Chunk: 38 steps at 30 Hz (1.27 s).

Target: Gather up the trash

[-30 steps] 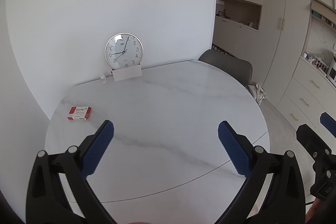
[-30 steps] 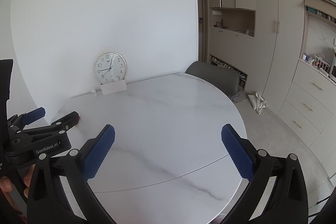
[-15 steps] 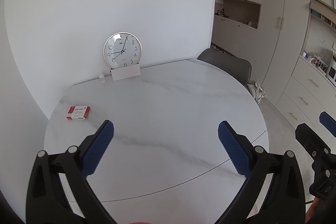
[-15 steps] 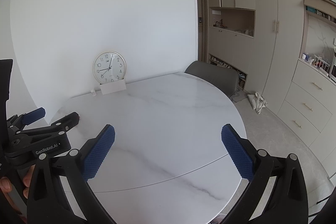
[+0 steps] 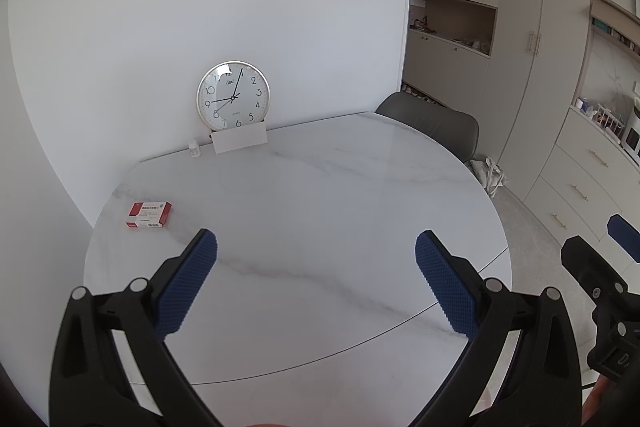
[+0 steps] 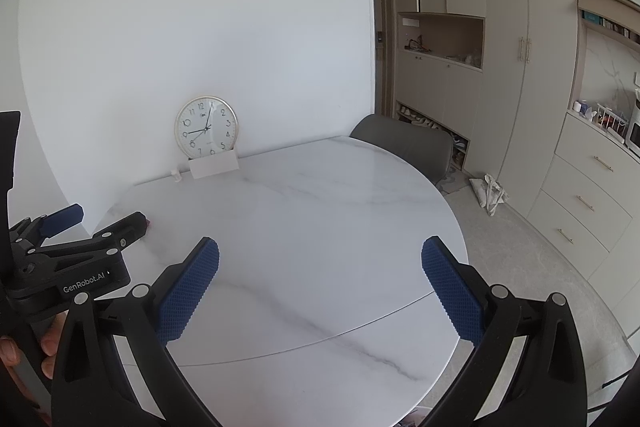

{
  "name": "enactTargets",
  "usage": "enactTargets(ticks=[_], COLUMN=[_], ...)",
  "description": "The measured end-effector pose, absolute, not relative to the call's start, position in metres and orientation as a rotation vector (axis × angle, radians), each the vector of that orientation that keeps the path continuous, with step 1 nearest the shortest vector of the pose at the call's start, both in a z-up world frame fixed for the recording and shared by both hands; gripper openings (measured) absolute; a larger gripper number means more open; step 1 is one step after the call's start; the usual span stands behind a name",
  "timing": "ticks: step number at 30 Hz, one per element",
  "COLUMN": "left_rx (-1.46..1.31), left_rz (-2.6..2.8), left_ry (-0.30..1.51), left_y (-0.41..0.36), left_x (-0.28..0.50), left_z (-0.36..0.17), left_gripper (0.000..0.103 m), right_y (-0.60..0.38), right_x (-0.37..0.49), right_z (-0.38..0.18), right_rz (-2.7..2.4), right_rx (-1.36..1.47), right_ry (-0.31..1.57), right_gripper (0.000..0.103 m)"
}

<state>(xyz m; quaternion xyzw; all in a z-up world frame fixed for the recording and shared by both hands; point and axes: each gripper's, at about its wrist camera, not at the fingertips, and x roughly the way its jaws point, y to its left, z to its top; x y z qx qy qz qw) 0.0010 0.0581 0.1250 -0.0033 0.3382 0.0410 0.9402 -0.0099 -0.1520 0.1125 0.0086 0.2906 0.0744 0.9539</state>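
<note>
A small red and white box lies near the left edge of the round white marble table. My left gripper is open and empty, held above the table's near part, with the box ahead and to its left. My right gripper is open and empty above the table's near side. In the right wrist view the left gripper shows at the left and hides most of the box. The right gripper's tip shows at the right of the left wrist view.
A round clock leans on the wall at the table's back, with a white card and a tiny bottle beside it. A grey chair stands behind the table. Cabinets line the right wall; a bag lies on the floor.
The left wrist view has shifted slightly; the clock and box sit a little further left and up. The right gripper has hardly moved. Both grippers stay open.
</note>
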Motion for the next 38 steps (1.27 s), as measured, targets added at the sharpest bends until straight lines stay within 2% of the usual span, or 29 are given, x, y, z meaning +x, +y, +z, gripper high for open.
enactTargets(ticks=[38], left_rx=[-0.019], left_rz=[0.055], left_ry=[0.724], left_y=[0.056], left_x=[0.014], left_z=[0.114], left_gripper=[0.095], right_y=[-0.162], right_x=[-0.006], right_z=[0.102], right_rz=[0.154], right_rx=[0.018], right_ry=[0.616], right_gripper=[0.101])
